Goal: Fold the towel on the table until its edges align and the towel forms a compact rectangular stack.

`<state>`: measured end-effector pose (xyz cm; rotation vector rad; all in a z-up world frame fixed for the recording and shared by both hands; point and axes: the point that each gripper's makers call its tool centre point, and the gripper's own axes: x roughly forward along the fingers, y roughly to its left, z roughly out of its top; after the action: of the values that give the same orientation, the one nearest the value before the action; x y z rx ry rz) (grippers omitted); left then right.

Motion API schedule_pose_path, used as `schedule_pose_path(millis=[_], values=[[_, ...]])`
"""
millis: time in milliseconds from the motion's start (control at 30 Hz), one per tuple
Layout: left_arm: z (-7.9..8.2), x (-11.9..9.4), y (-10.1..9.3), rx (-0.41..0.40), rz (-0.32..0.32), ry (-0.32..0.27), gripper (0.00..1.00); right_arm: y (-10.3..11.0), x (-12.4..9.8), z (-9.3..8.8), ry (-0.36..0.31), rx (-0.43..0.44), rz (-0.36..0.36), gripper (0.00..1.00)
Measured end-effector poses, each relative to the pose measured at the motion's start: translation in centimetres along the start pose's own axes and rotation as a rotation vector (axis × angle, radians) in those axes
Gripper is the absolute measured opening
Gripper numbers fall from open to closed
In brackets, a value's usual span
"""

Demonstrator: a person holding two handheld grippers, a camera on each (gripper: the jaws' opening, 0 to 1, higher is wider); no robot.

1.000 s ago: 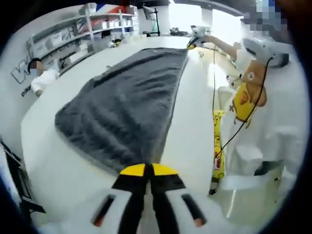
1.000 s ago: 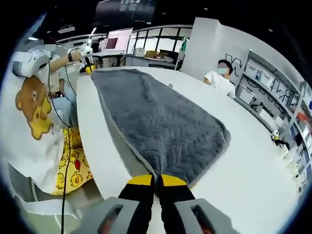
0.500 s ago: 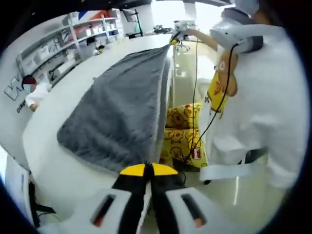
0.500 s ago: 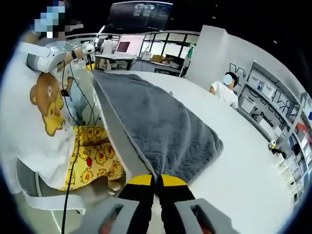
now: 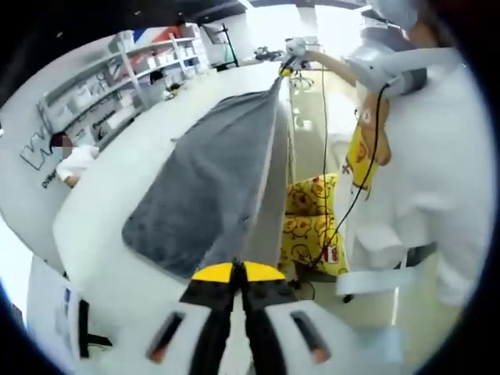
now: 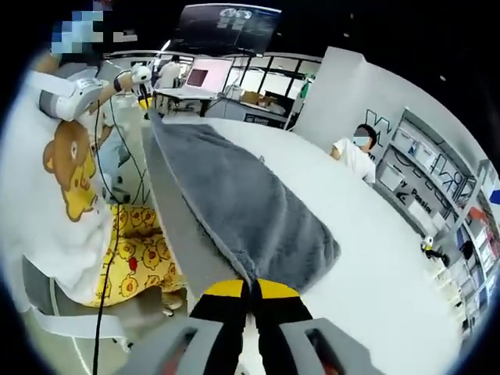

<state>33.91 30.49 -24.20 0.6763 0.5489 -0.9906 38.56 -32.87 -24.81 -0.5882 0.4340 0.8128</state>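
Observation:
A grey towel (image 5: 203, 187) hangs stretched between my two grippers above a white table (image 5: 101, 207), with its far long edge still resting on the tabletop. My left gripper (image 5: 238, 272) is shut on one near corner. My right gripper (image 5: 291, 61) pinches the other near corner at the far end of the left gripper view. In the right gripper view the towel (image 6: 234, 203) runs from my right gripper (image 6: 251, 287), shut on its corner, up to the left gripper (image 6: 141, 82). The near long edge is lifted off the table (image 6: 375, 234).
The person holding the grippers stands beside the table in a white bear-print shirt (image 5: 422, 156) and yellow trousers (image 6: 141, 258). Another person (image 6: 355, 152) sits at the table's far side. Shelves (image 5: 117, 70) line the wall, and desks with a monitor (image 6: 195, 78) stand behind.
Both grippers have raised the towel's near edge off the table and out past the table edge. Less of the towel lies flat now, and it looks narrower.

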Motion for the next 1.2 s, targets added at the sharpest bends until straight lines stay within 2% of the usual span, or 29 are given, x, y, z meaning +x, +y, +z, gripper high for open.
schedule_pose_path(millis=[133, 300, 333, 500, 700, 767, 867, 1067, 1200], values=[[0.6, -0.1, 3.4, -0.012, 0.074, -0.030, 0.04, -2.8, 0.9, 1.6, -0.030, -0.004, -0.041, 0.03], [1.2, 1.1, 8.4, -0.035, 0.172, -0.051, 0.04, -7.0, 3.2, 2.9, -0.042, -0.008, -0.089, 0.03], [1.2, 1.3, 8.6, -0.036, 0.176, -0.050, 0.04, -7.2, 3.4, 3.0, -0.042, -0.008, -0.090, 0.03], [1.2, 2.7, 12.6, -0.051, 0.226, -0.040, 0.04, -10.4, 5.5, 3.8, -0.051, 0.008, -0.116, 0.03], [1.6, 3.9, 16.7, -0.088, 0.268, -0.057, 0.04, -14.2, 7.6, 4.5, -0.058, 0.042, -0.147, 0.03], [1.6, 4.5, 17.8, -0.098, 0.282, -0.058, 0.04, -14.8, 8.0, 4.5, -0.058, 0.050, -0.154, 0.03], [1.5, 5.7, 19.3, -0.119, 0.297, -0.054, 0.04, -16.0, 10.0, 4.3, -0.042, 0.072, -0.166, 0.03], [-0.6, 9.6, 20.5, -0.123, 0.291, 0.051, 0.05, -17.3, 13.8, 2.3, 0.042, 0.093, -0.160, 0.03], [-1.2, 10.9, 21.0, -0.079, 0.303, 0.139, 0.05, -17.4, 15.2, 1.2, 0.086, 0.100, -0.154, 0.03]])
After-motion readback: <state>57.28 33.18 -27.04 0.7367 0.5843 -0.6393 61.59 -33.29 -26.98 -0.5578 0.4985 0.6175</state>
